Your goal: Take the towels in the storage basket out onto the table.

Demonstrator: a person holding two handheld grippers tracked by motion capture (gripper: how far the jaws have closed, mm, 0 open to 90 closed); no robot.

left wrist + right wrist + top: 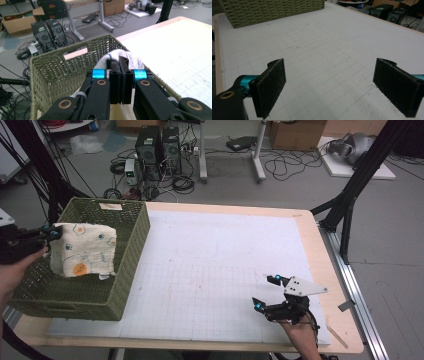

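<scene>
Step in hand: lifting the cloth [84,250] out of the green woven basket [132,255] at the left end of the bench [320,245]. My left gripper [52,234] has its jaws clenched on the cloth's upper left corner; the cloth hangs flat and upright from that pinch, above the basket's interior, its lower edge near the basket floor. I cannot tell whether it is fully clear of the floor.

My right gripper [265,292] hovers over the white gridded mat [225,270], well apart from the basket, jaws spread wide with nothing between them.

Next move, as I judge it: raise the cloth over the near basket wall and carry it toward the mat, keeping the hem from snagging on the weave.

View notes: high view gives the whole cloth, with its printed pattern and orange spot. Left gripper view shows the pinch itself, the jaws pressed together on a bunched white fold [120,56] above the basket rim [75,47]. Right gripper view shows both dark pads [272,87] apart over bare mat, basket wall [272,11] far off.
</scene>
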